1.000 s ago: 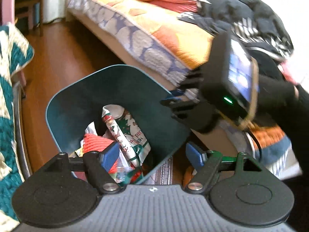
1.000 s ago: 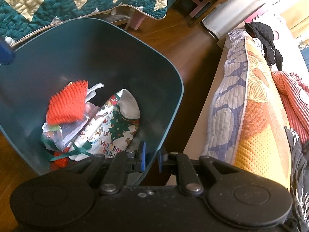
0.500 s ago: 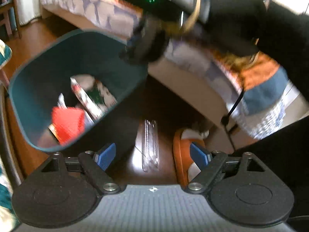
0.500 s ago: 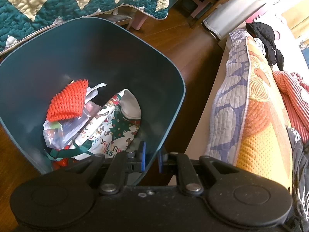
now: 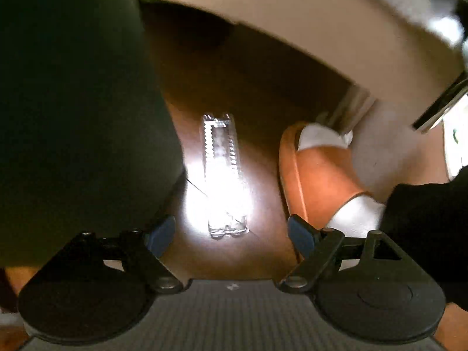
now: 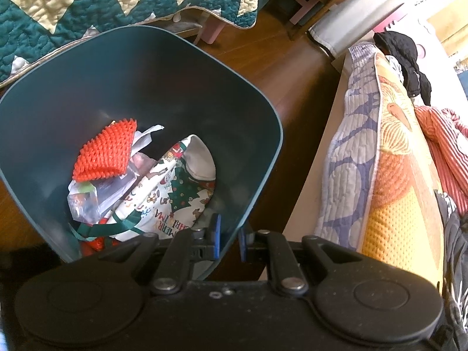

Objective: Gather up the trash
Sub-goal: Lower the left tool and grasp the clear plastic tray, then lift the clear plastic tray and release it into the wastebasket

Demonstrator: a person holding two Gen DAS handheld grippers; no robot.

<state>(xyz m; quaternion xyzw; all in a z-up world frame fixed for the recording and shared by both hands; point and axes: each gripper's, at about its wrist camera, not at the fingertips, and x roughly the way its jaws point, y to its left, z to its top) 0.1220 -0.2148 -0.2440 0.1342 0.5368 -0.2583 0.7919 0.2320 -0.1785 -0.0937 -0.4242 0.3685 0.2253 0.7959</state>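
A: While the right gripper (image 6: pixel 228 235) pinched the teal bin's (image 6: pixel 263 111) rim, where lay the clear plastic tray (image 5: pixel 223 172)?

B: On the wood floor (image 5: pixel 263 93), between the left gripper's (image 5: pixel 231 234) wide, empty jaws, beside an orange slipper (image 5: pixel 316 175).

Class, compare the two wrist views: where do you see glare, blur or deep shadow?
Left wrist view: motion-blurred, glare washes out the clear plastic tray on the floor, bin wall in deep shadow. Right wrist view: sharp, evenly lit; the bin bulges with fisheye curvature.
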